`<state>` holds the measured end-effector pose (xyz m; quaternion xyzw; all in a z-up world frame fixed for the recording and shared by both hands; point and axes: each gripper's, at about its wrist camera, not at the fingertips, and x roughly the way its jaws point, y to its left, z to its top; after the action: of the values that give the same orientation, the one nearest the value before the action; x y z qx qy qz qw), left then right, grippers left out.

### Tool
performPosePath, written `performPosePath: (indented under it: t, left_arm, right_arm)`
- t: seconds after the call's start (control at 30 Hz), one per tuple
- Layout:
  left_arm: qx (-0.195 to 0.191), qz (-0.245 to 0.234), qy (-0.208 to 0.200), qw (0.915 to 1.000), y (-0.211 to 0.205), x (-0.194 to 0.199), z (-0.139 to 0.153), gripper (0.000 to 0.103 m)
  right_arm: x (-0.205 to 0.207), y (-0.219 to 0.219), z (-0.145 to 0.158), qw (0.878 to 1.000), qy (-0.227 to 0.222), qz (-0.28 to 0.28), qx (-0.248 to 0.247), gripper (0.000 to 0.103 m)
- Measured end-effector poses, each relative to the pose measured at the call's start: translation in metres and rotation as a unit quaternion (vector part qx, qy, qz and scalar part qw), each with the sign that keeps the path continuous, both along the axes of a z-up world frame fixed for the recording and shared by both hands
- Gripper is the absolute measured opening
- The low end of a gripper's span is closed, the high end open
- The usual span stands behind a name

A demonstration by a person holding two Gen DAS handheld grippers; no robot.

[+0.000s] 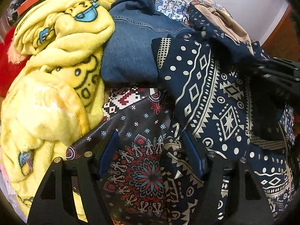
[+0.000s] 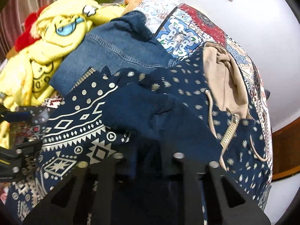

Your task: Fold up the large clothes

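A navy jacket (image 1: 211, 97) with cream geometric print and a tan hood lining lies spread on the patterned bedspread (image 1: 142, 150). My left gripper (image 1: 150, 146) is open just above the bedspread, its right finger at the jacket's left edge. In the right wrist view the jacket (image 2: 168, 101) fills the middle, with its hood (image 2: 223, 78) and zipper at right. My right gripper (image 2: 148, 153) is low over dark jacket cloth; the fingertips are hidden in it, so its state is unclear. It shows as a dark shape in the left wrist view (image 1: 277, 75).
A yellow fleece garment (image 1: 56, 78) is heaped at left. A blue denim garment (image 1: 131, 52) lies behind the jacket. Something red (image 1: 7, 65) sits at far left. White wall (image 2: 253, 28) and wooden bed frame (image 2: 285, 146) are at right.
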<state>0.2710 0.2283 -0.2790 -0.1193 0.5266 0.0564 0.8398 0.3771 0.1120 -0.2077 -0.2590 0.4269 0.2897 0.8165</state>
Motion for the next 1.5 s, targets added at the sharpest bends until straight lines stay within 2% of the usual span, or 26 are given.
performPosePath:
  t: [0.07,0.17,0.3,0.37,0.5,0.6,0.67,0.73,0.83,0.93,1.17,1.33,1.4,1.47,1.5]
  left_arm:
    - [0.008,0.005,0.001,1.0000,-0.001,0.001,0.006,0.069]
    - [0.020,0.005,-0.019,0.9996,-0.006,0.005,0.027,0.069]
    - [0.024,-0.013,-0.054,0.9981,-0.027,0.016,0.059,0.069]
    - [0.032,-0.024,-0.058,0.9975,-0.040,0.024,0.062,0.069]
    - [0.044,-0.044,-0.028,0.9977,-0.064,0.037,0.046,0.069]
    - [0.061,-0.048,-0.002,0.9970,-0.073,0.039,0.027,0.069]
    - [0.084,-0.045,-0.005,0.9954,-0.074,0.037,0.018,0.075]
    - [0.087,-0.030,-0.010,0.9957,-0.069,0.035,0.012,0.087]
    - [0.045,-0.009,-0.004,0.9989,-0.058,0.035,0.007,0.087]
    - [0.031,0.002,-0.001,0.9995,-0.054,0.035,0.004,0.088]
    - [0.076,-0.004,0.000,0.9971,-0.069,0.034,0.005,0.089]
    - [0.088,-0.008,0.018,0.9960,-0.069,0.037,0.011,0.088]
    - [0.099,-0.015,0.020,0.9948,-0.071,0.038,0.019,0.088]
    - [0.117,-0.027,0.007,0.9927,-0.078,0.041,0.033,0.088]
    - [0.125,-0.032,-0.001,0.9916,-0.082,0.042,0.041,0.088]
  right_arm:
    - [0.001,-0.015,0.012,1.000,-0.002,-0.016,0.021,0.012]
    - [0.001,-0.045,0.032,0.997,-0.004,-0.043,0.059,0.012]
    - [0.007,-0.086,0.054,0.992,-0.010,-0.083,0.098,0.012]
    - [0.008,-0.110,0.062,0.988,-0.008,-0.104,0.116,0.012]
    - [0.010,-0.153,0.059,0.980,0.010,-0.142,0.136,0.012]
    - [0.011,-0.183,0.045,0.974,0.031,-0.175,0.140,0.012]
    - [0.011,-0.204,0.037,0.971,0.038,-0.191,0.138,0.012]
    - [0.012,-0.221,0.031,0.968,0.046,-0.204,0.137,0.012]
    - [0.012,-0.247,0.021,0.964,0.064,-0.213,0.146,0.012]
    - [0.011,-0.264,0.010,0.959,0.087,-0.224,0.153,0.012]
    - [0.012,-0.304,0.003,0.944,0.106,-0.272,0.155,0.016]
    - [0.011,-0.333,0.018,0.937,0.108,-0.289,0.164,0.017]
    - [0.009,-0.348,0.031,0.936,0.098,-0.294,0.165,0.021]
    - [0.009,-0.363,0.041,0.934,0.083,-0.304,0.166,0.037]
    - [0.008,-0.370,0.046,0.933,0.074,-0.309,0.167,0.042]
